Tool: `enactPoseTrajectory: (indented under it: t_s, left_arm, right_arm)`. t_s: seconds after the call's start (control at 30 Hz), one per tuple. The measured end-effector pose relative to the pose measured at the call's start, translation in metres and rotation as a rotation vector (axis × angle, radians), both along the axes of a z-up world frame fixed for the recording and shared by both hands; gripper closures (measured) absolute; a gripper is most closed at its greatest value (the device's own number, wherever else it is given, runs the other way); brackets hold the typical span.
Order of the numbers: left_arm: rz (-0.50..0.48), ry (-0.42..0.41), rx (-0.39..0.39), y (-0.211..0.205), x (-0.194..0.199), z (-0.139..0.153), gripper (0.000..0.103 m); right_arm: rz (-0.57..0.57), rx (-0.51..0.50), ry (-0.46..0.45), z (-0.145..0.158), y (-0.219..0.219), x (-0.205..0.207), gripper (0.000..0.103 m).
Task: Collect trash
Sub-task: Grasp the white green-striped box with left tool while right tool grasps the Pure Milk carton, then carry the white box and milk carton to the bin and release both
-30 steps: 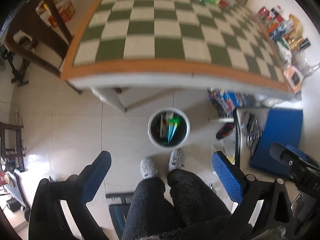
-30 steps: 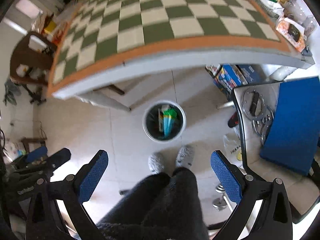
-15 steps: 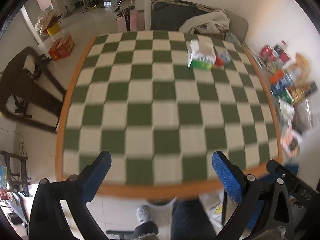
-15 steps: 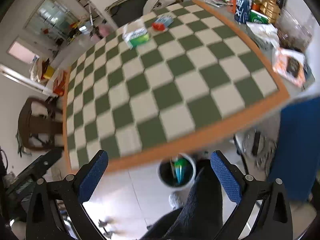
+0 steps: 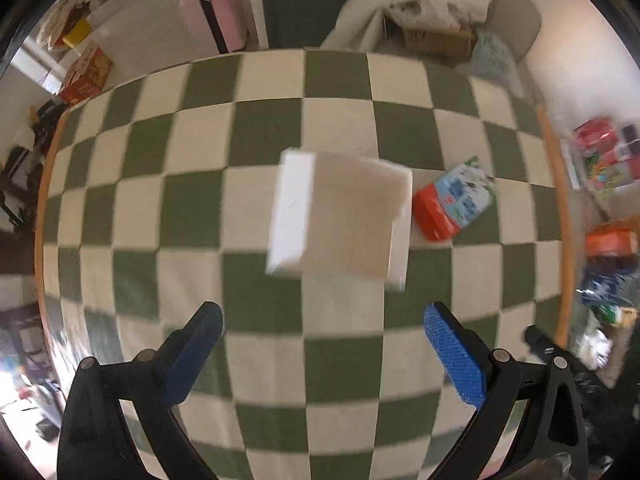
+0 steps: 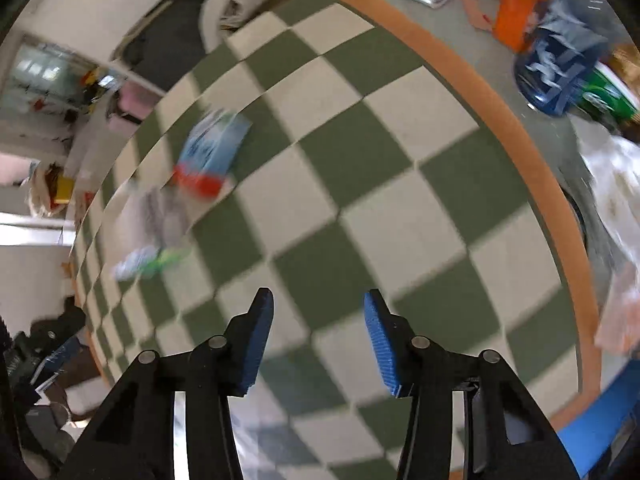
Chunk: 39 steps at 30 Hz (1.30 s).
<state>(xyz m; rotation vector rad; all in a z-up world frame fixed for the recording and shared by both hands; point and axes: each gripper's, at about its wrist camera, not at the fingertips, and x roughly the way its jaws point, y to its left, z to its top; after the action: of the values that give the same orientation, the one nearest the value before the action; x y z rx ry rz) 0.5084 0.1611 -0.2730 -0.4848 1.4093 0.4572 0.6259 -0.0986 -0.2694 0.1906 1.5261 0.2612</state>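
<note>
The white box [image 5: 340, 216] lay on the checked tabletop [image 5: 264, 360] at twelve o'clock of the wide, empty left hand-held gripper [image 5: 320, 344], nearer it than the empty, closing right hand-held gripper [image 6: 318, 340].

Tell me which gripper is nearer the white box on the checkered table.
Left gripper: the white box sits just ahead of its fingers. The right gripper, closing empty, is farther off.
</note>
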Motion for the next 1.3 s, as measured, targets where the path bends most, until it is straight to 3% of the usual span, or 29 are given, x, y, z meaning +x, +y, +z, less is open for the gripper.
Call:
enactPoseTrajectory:
  t_s: [0.17,0.23,0.3,0.4,0.6,0.73,0.8,0.97,1.07,1.13,1.3]
  left_arm:
    - [-0.001,0.071,-0.01,0.006,0.036,-0.035,0.002]
    - [0.018,0.069,0.0,0.013,0.039,-0.04,0.013]
    - [0.039,0.05,0.005,0.022,0.035,-0.038,0.016]
    - [0.093,0.047,0.022,0.041,0.02,-0.034,0.016]
    - [0.161,0.052,0.024,0.064,-0.004,-0.033,0.016]
    - [0.158,0.059,0.029,0.066,-0.008,-0.031,0.016]
    - [0.151,0.062,0.034,0.061,-0.007,-0.03,0.016]
    - [0.141,0.063,0.028,0.063,0.004,-0.033,0.016]
    - [0.137,0.061,0.029,0.063,0.01,-0.036,0.016]
    - [0.137,0.063,0.032,0.062,0.012,-0.037,0.016]
    - [0.143,0.054,0.045,0.061,0.018,-0.042,0.016]
  right_arm:
    - [-0.041,0.028,0.047,-0.021,0.008,0.05,0.053]
    - [-0.031,0.047,0.054,-0.024,0.016,0.062,0.051]
    - [-0.028,0.074,0.061,-0.027,0.027,0.072,0.041]
    - [-0.033,0.157,0.072,-0.027,0.051,0.082,0.033]
    - [-0.06,0.2,0.128,-0.047,0.117,0.104,0.032]
    - [-0.02,0.123,0.138,-0.064,0.161,0.108,0.033]
    - [0.059,0.053,0.106,-0.065,0.179,0.107,0.043]
    - [0.414,-0.122,-0.037,-0.052,0.214,0.087,0.044]
    - [0.593,-0.203,-0.064,-0.051,0.221,0.069,0.044]
    - [0.618,-0.225,-0.069,-0.049,0.221,0.064,0.043]
    - [0.503,-0.173,-0.043,-0.048,0.213,0.062,0.029]
